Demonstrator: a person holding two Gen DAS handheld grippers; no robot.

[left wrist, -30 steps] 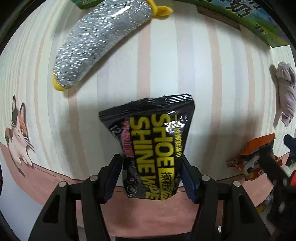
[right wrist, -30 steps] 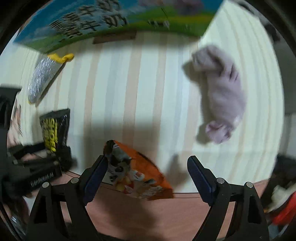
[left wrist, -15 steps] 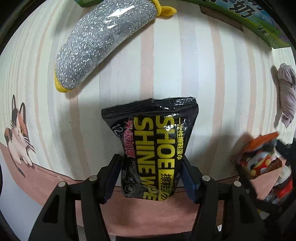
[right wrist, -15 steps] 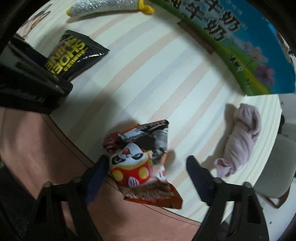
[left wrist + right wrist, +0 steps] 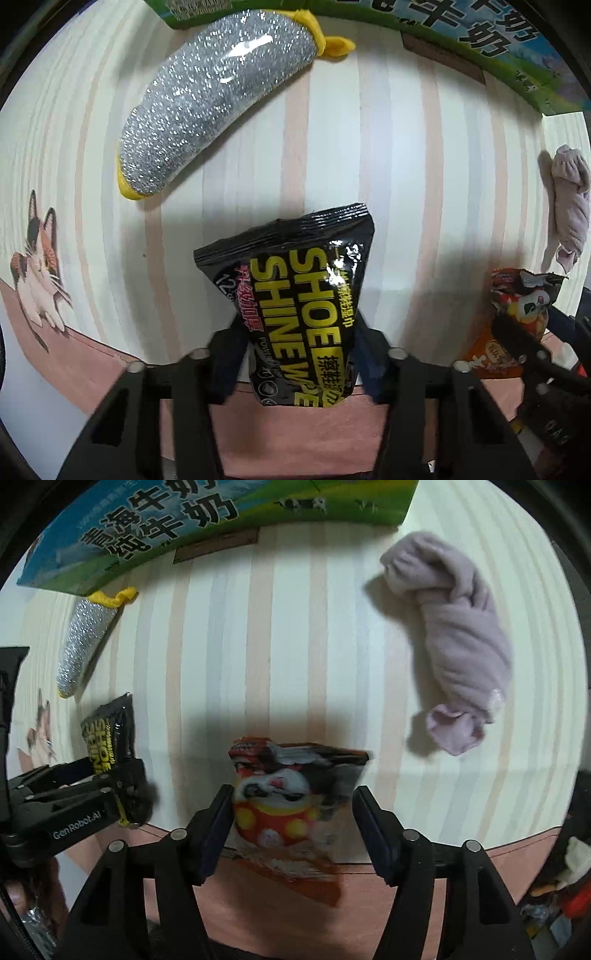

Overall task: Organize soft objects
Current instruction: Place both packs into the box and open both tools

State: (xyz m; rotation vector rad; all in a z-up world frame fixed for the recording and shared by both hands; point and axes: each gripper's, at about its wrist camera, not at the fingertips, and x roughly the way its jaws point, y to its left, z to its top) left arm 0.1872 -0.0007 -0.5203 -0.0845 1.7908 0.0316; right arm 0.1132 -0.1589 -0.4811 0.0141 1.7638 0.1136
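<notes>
My left gripper (image 5: 299,354) is shut on a black "Shoe Shine Wipes" pack (image 5: 295,295) and holds it over the striped tablecloth; the pack also shows in the right wrist view (image 5: 107,738). My right gripper (image 5: 295,823) is open, its jaws on either side of an orange snack bag (image 5: 291,805) with a panda picture, which lies at the table's near edge. It also shows in the left wrist view (image 5: 517,317). A silver sparkly pouch (image 5: 218,103) with yellow ends lies at the far left. A rolled lilac cloth (image 5: 458,638) lies at the right.
A blue-green milk carton box (image 5: 184,524) lies along the far edge of the table. The striped tablecloth (image 5: 424,166) has a cat print (image 5: 37,266) at the left and a pink border at the near edge.
My left gripper has closed in on the black pack. My right gripper has swung round and now straddles the orange snack bag.
</notes>
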